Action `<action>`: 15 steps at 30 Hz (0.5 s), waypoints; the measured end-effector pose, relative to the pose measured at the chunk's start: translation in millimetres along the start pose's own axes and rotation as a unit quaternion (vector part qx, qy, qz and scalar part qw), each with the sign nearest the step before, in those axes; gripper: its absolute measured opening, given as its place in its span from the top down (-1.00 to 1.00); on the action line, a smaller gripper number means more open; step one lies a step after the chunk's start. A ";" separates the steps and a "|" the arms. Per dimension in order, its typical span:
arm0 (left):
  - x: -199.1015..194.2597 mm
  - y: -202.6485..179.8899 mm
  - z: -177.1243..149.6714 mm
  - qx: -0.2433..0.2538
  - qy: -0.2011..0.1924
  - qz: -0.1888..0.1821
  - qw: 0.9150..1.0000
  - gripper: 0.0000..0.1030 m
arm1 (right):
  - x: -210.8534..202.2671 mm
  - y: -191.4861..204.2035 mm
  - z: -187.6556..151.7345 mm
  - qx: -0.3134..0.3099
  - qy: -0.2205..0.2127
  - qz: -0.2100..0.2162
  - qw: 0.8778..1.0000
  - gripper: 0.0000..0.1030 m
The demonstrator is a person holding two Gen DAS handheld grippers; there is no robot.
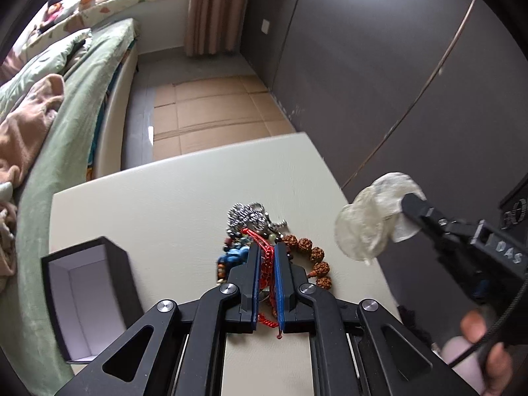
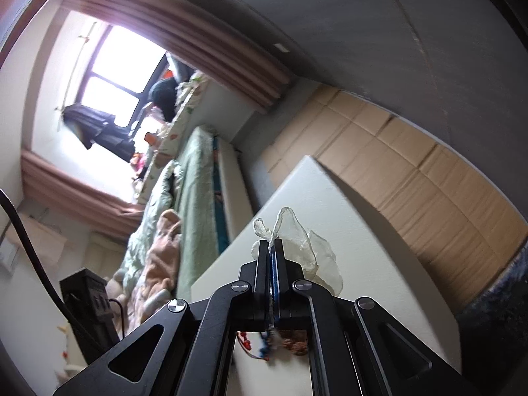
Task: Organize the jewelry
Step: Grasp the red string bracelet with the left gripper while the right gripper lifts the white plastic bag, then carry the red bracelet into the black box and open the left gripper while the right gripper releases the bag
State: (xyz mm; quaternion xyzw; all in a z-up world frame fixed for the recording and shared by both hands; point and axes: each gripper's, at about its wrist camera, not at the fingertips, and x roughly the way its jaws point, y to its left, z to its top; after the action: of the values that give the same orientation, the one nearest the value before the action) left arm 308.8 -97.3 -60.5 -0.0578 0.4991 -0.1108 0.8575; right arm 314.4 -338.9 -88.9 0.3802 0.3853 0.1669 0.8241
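A pile of jewelry lies on the cream table [image 1: 165, 204]: a silver chain piece [image 1: 246, 214], blue beads [image 1: 236, 254], a brown seed-bead bracelet [image 1: 313, 254] and a red woven cord [image 1: 265, 257]. My left gripper [image 1: 266, 247] is shut on the red cord, low over the pile. An open black box [image 1: 87, 293] with a white inside stands at the left. My right gripper [image 2: 272, 242] is shut on a pale shell-disc piece [image 2: 307, 254], held above the table's right edge; it also shows in the left wrist view [image 1: 373, 221].
A bed with green bedding [image 1: 66, 105] runs along the left of the table. A dark wardrobe wall [image 1: 379, 66] stands to the right. Cardboard sheets [image 1: 211, 112] cover the floor beyond the table's far edge.
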 end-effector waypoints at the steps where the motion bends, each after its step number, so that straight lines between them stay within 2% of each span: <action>1: -6.8 2.7 0.6 -0.002 -0.008 0.002 1.000 0.84 | 2.1 4.5 -1.7 -0.003 0.003 0.013 1.000 0.94; 8: -56.2 42.1 1.9 -0.030 -0.053 0.020 0.998 0.84 | 24.2 39.1 -19.5 -0.030 0.036 0.059 0.997 0.94; 15: -86.7 85.5 -1.0 -0.056 -0.076 0.046 0.994 0.84 | 51.6 83.0 -47.1 -0.069 0.080 0.105 0.989 0.94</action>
State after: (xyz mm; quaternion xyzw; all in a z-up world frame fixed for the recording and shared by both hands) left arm 277.9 7.0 -5.8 -0.0913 0.4401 -0.0385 0.8925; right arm 313.4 -231.8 -72.0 0.3462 0.3950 0.3087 0.7930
